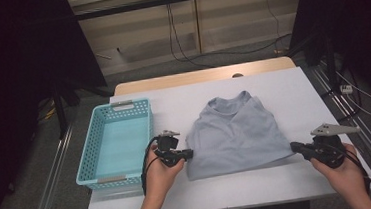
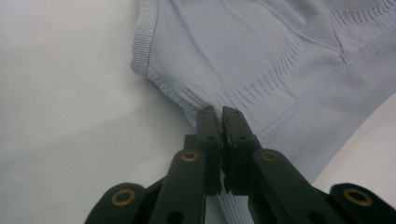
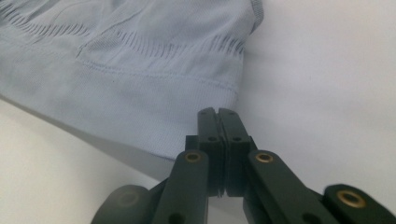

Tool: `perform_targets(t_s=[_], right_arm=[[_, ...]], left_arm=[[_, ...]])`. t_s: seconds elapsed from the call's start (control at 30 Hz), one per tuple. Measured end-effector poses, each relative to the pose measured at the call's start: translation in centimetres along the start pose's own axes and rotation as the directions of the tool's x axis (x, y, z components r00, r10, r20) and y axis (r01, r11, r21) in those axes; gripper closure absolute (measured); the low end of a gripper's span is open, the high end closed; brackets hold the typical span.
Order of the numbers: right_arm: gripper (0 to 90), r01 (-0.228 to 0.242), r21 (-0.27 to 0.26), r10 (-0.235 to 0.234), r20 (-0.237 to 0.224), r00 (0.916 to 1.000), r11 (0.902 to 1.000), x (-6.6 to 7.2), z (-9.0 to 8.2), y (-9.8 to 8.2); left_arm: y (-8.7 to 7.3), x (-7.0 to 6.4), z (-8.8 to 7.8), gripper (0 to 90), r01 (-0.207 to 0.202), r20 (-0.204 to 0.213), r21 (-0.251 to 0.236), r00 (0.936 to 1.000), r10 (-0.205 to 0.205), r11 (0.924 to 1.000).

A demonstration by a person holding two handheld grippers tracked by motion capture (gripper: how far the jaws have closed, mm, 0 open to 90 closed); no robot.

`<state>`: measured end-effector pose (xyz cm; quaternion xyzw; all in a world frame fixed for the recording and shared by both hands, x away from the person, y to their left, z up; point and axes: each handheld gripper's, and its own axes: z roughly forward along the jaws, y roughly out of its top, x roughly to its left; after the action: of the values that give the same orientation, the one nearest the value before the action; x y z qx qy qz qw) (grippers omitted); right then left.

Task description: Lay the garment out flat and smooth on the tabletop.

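Soft, light, limp top (image 1: 236, 133); left tool (image 1: 190, 154) and right tool (image 1: 294, 147) clamped tight on hem corners.

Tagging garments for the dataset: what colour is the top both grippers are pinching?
Pale blue-grey top, plain with ribbed bands; the left gripper view shows it best.

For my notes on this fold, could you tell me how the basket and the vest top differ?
The basket is rigid turquoise lattice plastic standing free at the table's left; the vest top is soft pale blue-grey fabric lying flat mid-table, its hem corners pinched by the left gripper and right gripper. Both rest on the white tabletop.
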<state>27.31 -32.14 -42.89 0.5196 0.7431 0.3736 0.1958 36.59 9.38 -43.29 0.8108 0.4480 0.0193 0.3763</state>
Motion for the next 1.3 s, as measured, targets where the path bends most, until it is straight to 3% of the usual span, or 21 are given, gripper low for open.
perform_targets(t_s=[0.13, 0.23, 0.4, 0.47, 0.57, 0.6, 0.63, 0.7, 0.73, 1.03, 1.23, 1.3], right_arm=[[89.7, 0.008, 0.036, -0.008, 0.007, 0.9999, 0.9993, -0.1, -0.4, -0.9], [89.7, 0.011, 0.052, -0.011, 0.004, 0.9999, 0.9986, -0.3, 0.2, -1.1], [89.8, 0.031, 0.087, -0.034, 0.036, 0.9988, 0.9958, -0.5, 0.8, -1.1], [89.9, 0.019, 0.082, -0.023, 0.044, 0.9988, 0.9964, -1.0, 0.7, -1.2], [90.0, 0.000, 0.077, -0.005, 0.055, 0.9985, 0.9971, -1.4, 0.4, -1.4], [90.0, 0.014, 0.094, -0.022, 0.089, 0.9958, 0.9955, -1.4, 0.3, -1.5], [90.0, 0.026, 0.102, -0.035, 0.094, 0.9950, 0.9944, -1.5, 0.2, -1.5], [90.0, 0.012, 0.079, -0.015, 0.041, 0.9990, 0.9968, -1.7, 0.2, -1.6], [90.0, 0.016, 0.073, -0.020, 0.043, 0.9989, 0.9972, -1.6, 0.1, -1.6], [55.2, 0.023, 0.035, -0.026, 0.089, 0.9957, 0.9991, -1.3, 1.8, 0.3], [36.6, 0.003, -0.001, -0.003, 0.100, 0.9949, 1.0000, -1.6, 3.3, 2.1], [34.4, -0.002, -0.011, 0.003, 0.103, 0.9946, 0.9999, -1.7, 3.8, 2.9]], left_arm=[[-0.2, -0.3, 0.5, 86.4, -0.037, 0.010, 0.015, 0.9993, 0.037, 0.9992], [-0.2, -0.3, 0.7, 85.5, -0.041, 0.003, 0.013, 0.9991, 0.041, 0.9991], [-0.1, 0.0, 0.9, 84.9, -0.037, 0.030, 0.013, 0.9989, 0.036, 0.9992], [-0.1, -0.2, 1.0, 83.2, -0.043, 0.040, 0.003, 0.9983, 0.043, 0.9991], [0.0, -0.2, 1.1, 77.5, -0.048, 0.039, -0.015, 0.9981, 0.048, 0.9988], [0.1, -0.2, 1.0, 75.9, -0.048, 0.038, -0.016, 0.9981, 0.049, 0.9987], [0.1, -0.1, 1.0, 72.6, -0.046, 0.045, -0.015, 0.9979, 0.047, 0.9988], [0.2, -0.1, 1.1, 63.9, -0.047, 0.031, -0.043, 0.9983, 0.048, 0.9980], [0.4, 0.0, 1.0, 58.6, -0.055, 0.020, -0.049, 0.9982, 0.056, 0.9973], [0.7, 0.3, 1.2, 34.4, -0.085, -0.025, -0.071, 0.9962, 0.084, 0.9938], [1.2, 0.2, 1.5, 29.0, -0.117, -0.028, -0.065, 0.9930, 0.115, 0.9910], [1.4, 0.2, 1.6, 27.0, -0.128, -0.034, -0.065, 0.9914, 0.126, 0.9896]])
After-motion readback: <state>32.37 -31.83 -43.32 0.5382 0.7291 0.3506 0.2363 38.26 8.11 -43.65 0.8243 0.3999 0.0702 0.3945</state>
